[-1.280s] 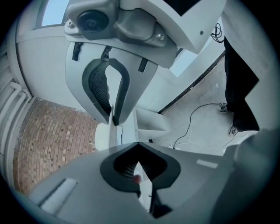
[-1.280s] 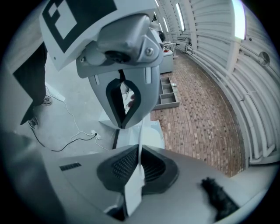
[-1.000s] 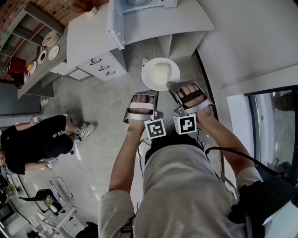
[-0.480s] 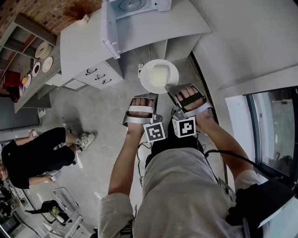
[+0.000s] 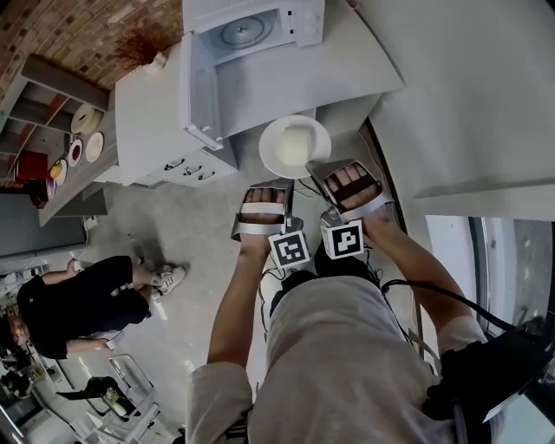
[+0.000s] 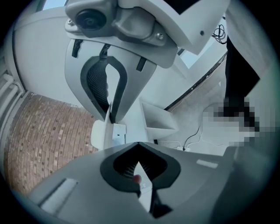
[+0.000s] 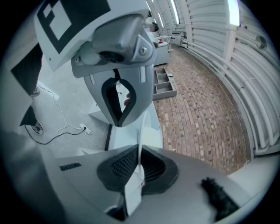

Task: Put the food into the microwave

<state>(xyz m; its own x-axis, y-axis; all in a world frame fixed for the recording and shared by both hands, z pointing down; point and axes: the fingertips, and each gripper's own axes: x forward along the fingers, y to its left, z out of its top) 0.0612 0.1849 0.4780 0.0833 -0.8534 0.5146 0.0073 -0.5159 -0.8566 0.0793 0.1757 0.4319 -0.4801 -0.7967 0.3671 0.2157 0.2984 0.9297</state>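
Note:
A white plate with a pale block of food hangs in the air in front of the white counter. My left gripper is shut on its near left rim and my right gripper on its near right rim. In the left gripper view the rim shows edge-on as a thin white line between the jaws of my left gripper. In the right gripper view the rim shows the same way in my right gripper. The white microwave stands on the counter ahead, its door swung open to the left, a turntable inside.
A white cabinet with drawers stands under the counter at the left. Shelves with plates run along the brick wall. A person in black crouches on the floor at lower left. A cable and socket lie on the floor.
Both grippers and the plate have moved forward together toward the counter. The open microwave has come further into view at the top of the head view.

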